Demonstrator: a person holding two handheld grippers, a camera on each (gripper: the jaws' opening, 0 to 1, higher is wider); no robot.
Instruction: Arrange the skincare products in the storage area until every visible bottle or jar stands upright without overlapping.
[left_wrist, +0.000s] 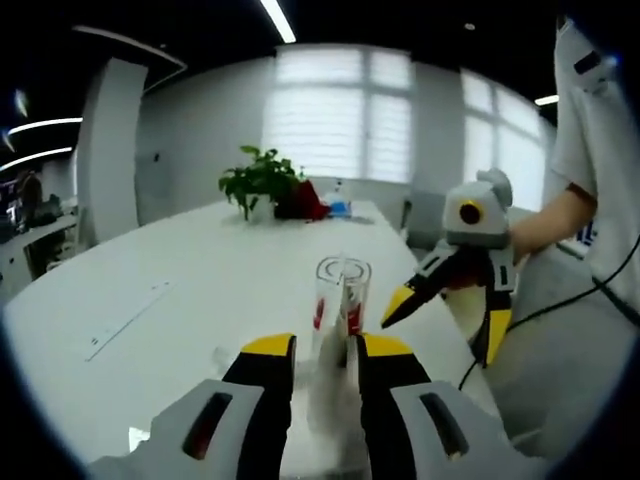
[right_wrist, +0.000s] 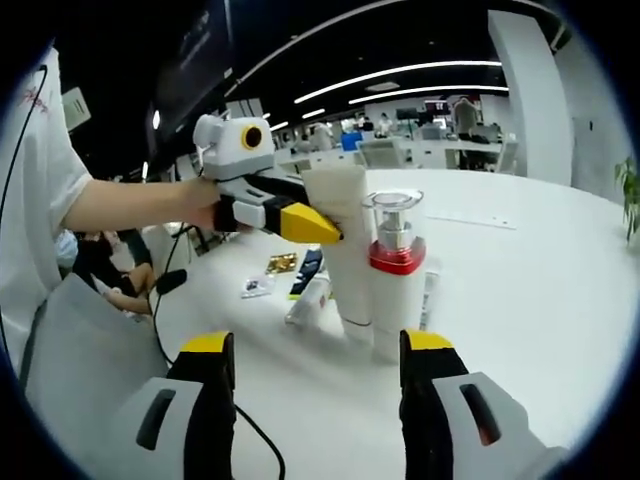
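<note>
In the left gripper view, the left gripper (left_wrist: 326, 352) rises from the bottom centre, its yellow-tipped jaws closed against the sides of a pale tube (left_wrist: 328, 395) that stands blurred between them. Just past the tips, at frame centre, stands a pump bottle (left_wrist: 343, 296) with a clear cap and a red band, upright on the white table (left_wrist: 190, 300). To its right, the right gripper (left_wrist: 440, 325) hangs at mid-right, held by a person's hand (left_wrist: 525, 240), its jaws spread and pointing down toward the table edge. A flat white strip (left_wrist: 130, 318) lies at left. Farther back, at upper centre, a potted plant (left_wrist: 262, 180) sits by a red object (left_wrist: 305, 203).

In the right gripper view, the right gripper (right_wrist: 317, 355) fills the bottom, jaws wide apart with nothing between them. Beyond them, at centre, the pump bottle (right_wrist: 395, 275) stands upright, touching the pale tube (right_wrist: 345, 250) on its left. The left gripper (right_wrist: 315, 228) reaches in from the upper left, clamped on that tube. Small packets (right_wrist: 285, 272) lie on the table (right_wrist: 530, 290) behind, left of centre.
</note>
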